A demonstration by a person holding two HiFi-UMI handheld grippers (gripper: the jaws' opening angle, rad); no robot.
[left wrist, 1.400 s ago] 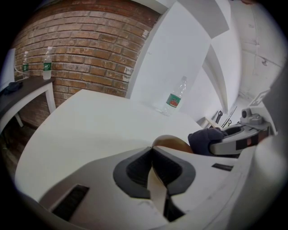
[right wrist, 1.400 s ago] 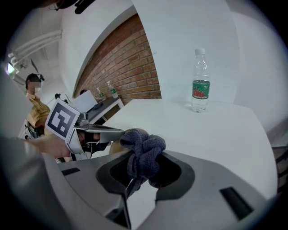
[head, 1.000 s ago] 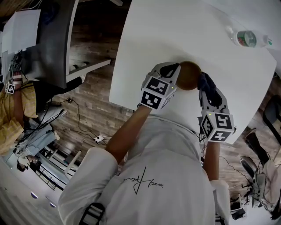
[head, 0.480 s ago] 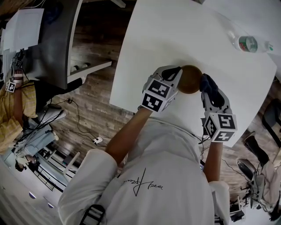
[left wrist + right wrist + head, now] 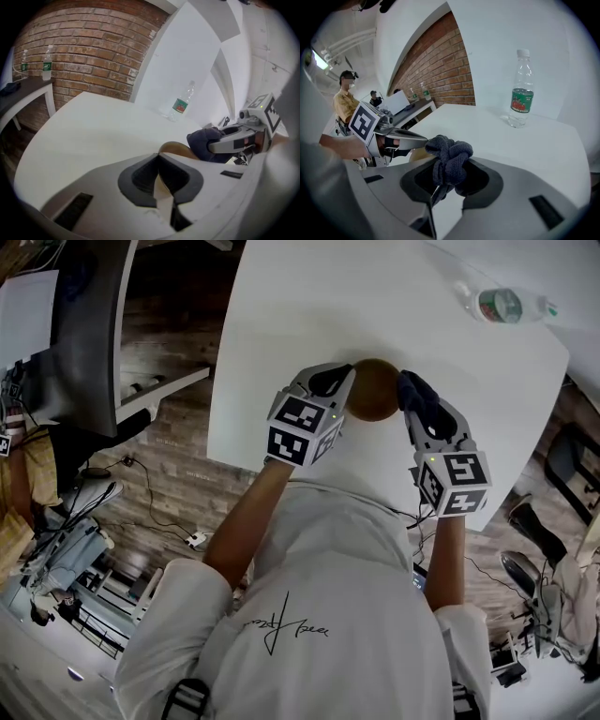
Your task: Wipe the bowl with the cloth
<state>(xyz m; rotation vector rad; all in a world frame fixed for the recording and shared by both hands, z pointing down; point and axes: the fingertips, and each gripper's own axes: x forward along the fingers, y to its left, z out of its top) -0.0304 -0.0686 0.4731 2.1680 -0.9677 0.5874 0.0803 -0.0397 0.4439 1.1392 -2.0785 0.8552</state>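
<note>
A brown bowl [image 5: 373, 390] is near the front edge of the white table [image 5: 281, 315]. My left gripper [image 5: 339, 382] grips its left rim. In the left gripper view the jaws [image 5: 158, 158] are closing, with the tan rim [image 5: 174, 149] pinched between the pads. My right gripper [image 5: 412, 401] is shut on a bunched dark blue cloth [image 5: 415, 390], which presses against the bowl's right side. In the right gripper view the cloth [image 5: 449, 152] bulges out of the jaws [image 5: 451, 169], and a sliver of the bowl [image 5: 418, 154] shows behind it.
A clear water bottle with a green label [image 5: 502, 304] lies at the table's far right; it is seen too in the right gripper view [image 5: 521, 93]. A dark desk [image 5: 103, 343] stands to the left over wooden floor. People stand in the background [image 5: 346, 101].
The head view has swung, so table, bowl and grippers sit further left and up in the frame. Both grippers keep their hold, with the cloth against the bowl.
</note>
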